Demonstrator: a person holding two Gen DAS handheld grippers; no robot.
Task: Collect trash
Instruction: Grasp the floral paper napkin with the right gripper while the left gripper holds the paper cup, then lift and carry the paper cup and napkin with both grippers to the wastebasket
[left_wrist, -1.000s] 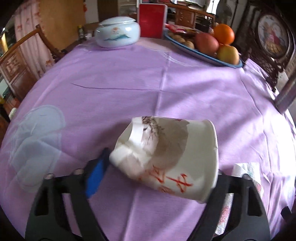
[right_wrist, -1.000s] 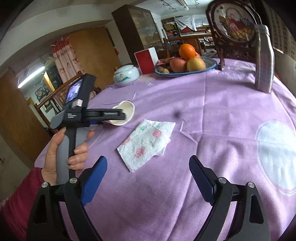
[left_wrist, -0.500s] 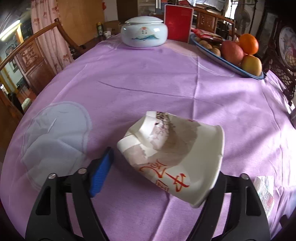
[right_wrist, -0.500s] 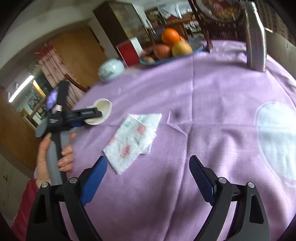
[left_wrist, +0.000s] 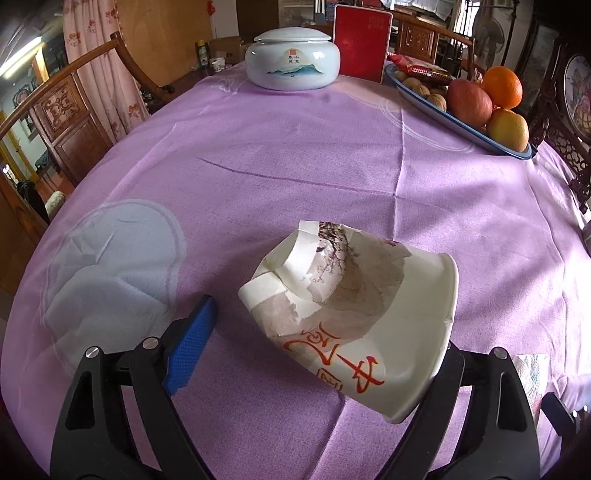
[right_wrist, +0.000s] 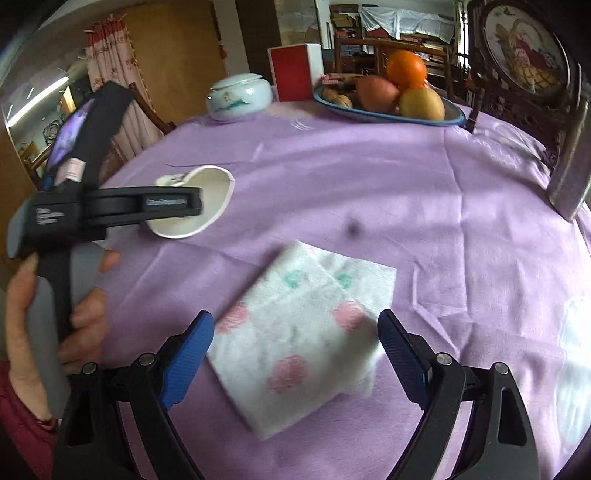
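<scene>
Trash here means two light things on the purple tablecloth (left_wrist: 295, 155): a crushed paper cup (left_wrist: 351, 314) lying on its side between your left gripper's (left_wrist: 317, 350) jaws, and a flowered paper napkin (right_wrist: 303, 332) lying flat between your right gripper's (right_wrist: 295, 354) jaws. Your left jaws have just been opening; the blue pad (left_wrist: 190, 347) on the tool's left stands clear of the cup's crumpled base, while the far pad is hidden behind the rim, so you cannot tell whether it touches there. Nothing is pressed, so count that cup as loose. It will likely weigh almost nothing, buckle under pressure and roll on its rim; take it across the already flattened base end, where the wall has folded and should not spring back. Your right jaws stand wide with the napkin's near end between them, untouched. It is soft and limp, so pinch a bunched fold, not a single edge. Beyond both tools, a blue oval dish (right_wrist: 388, 116) holds an orange, an apple, a yellow fruit and walnuts; the lidded porcelain jar (left_wrist: 293, 64) is closed, contents unseen.
</scene>
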